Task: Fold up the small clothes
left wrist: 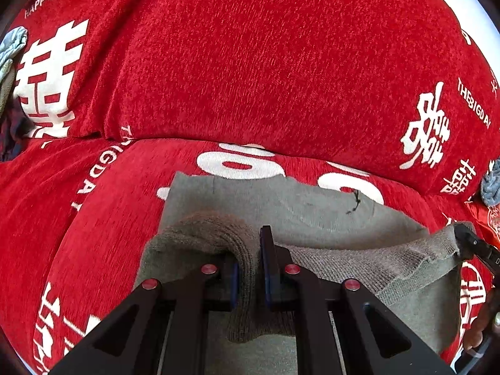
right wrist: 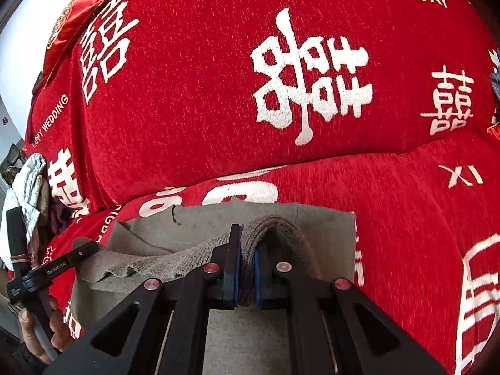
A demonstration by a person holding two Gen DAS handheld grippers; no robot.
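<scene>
A grey-green garment (left wrist: 281,209) lies flat on a red sofa seat; it also shows in the right wrist view (right wrist: 325,218). Its ribbed near hem (left wrist: 359,265) is lifted off the flat layer. My left gripper (left wrist: 250,268) is shut on the hem's left end, with bunched ribbed cloth between the blue pads. My right gripper (right wrist: 247,265) is shut on the hem's right end (right wrist: 281,231). The hem (right wrist: 150,262) stretches between the two grippers. The right gripper's tip shows at the left view's right edge (left wrist: 468,237); the left gripper shows at the right view's left (right wrist: 62,262).
The red sofa cover (left wrist: 250,62) with white characters spans seat and backrest (right wrist: 187,93). A pile of light and dark clothes (right wrist: 31,187) sits at the sofa's left end (left wrist: 9,62). A grey cloth (left wrist: 490,187) and a red satin cushion (right wrist: 75,12) lie at the edges.
</scene>
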